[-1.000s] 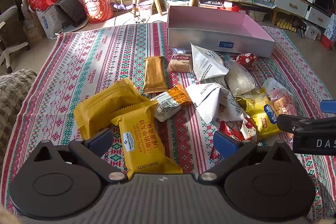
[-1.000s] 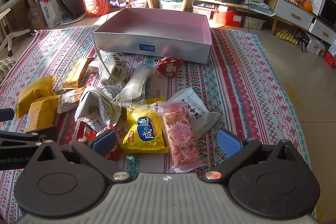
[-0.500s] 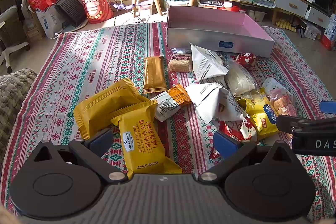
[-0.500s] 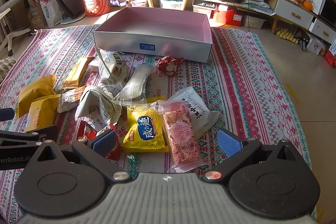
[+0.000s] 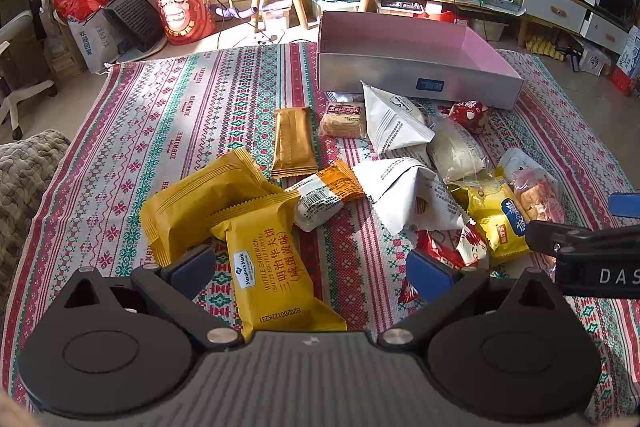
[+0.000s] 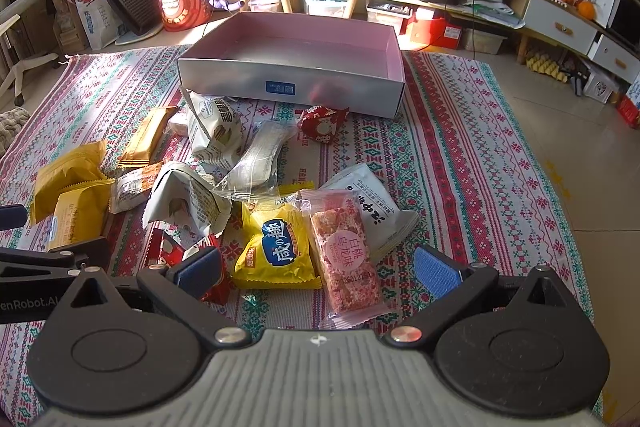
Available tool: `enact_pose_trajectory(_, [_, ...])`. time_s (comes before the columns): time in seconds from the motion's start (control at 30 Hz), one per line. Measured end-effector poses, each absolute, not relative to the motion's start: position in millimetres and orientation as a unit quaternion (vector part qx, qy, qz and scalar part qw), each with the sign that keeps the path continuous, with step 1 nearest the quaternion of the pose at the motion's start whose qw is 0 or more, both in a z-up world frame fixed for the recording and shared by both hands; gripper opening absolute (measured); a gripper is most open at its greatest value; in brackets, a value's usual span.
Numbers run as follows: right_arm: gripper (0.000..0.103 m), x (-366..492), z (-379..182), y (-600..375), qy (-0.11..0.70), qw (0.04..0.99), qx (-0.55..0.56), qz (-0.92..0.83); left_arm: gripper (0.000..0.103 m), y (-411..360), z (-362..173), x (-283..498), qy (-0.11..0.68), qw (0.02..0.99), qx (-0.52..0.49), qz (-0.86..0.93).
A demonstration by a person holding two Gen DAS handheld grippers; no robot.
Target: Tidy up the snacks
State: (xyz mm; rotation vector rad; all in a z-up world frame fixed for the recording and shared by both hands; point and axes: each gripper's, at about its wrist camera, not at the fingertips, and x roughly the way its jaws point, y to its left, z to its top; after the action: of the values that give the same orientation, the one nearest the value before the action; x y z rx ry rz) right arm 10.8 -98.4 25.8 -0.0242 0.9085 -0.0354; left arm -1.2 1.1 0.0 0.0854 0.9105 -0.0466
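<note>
Several snack packets lie on a patterned cloth (image 5: pixel 192 107) before an empty silver box with a pink inside (image 5: pixel 412 79), also in the right wrist view (image 6: pixel 288 83). My left gripper (image 5: pixel 312 267) is open and empty, low over a yellow waffle sandwich packet (image 5: pixel 272 267). My right gripper (image 6: pixel 318 267) is open and empty, low over a yellow packet (image 6: pixel 276 251) and a pink bar (image 6: pixel 348 259). Each gripper shows at the edge of the other's view.
Other packets lie between: white pouches (image 5: pixel 404 187), a gold bar (image 5: pixel 292 143), a red candy (image 6: pixel 322 123), a clear packet (image 6: pixel 260 159). Cabinets, a red bucket (image 5: pixel 180 7) and bags stand beyond the cloth. Bare floor (image 6: pixel 580 155) lies right of it.
</note>
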Motion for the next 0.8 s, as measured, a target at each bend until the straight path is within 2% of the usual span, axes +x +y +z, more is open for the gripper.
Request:
enact_pose_trajectory(0.6, [0.102, 12.4, 28.7, -97.2, 0.450, 0.892, -0.024, -0.021, 0.103, 3.4, 3.3, 2.3, 0.445, 0.894, 0.046, -0.033])
enact_pose_trajectory(0.8, [0.101, 21.4, 43.9, -113.1, 0.450, 0.893, 0.011, -0.004, 0.103, 23.1, 11.2, 13.6, 0.461, 0.885, 0.035, -0.057])
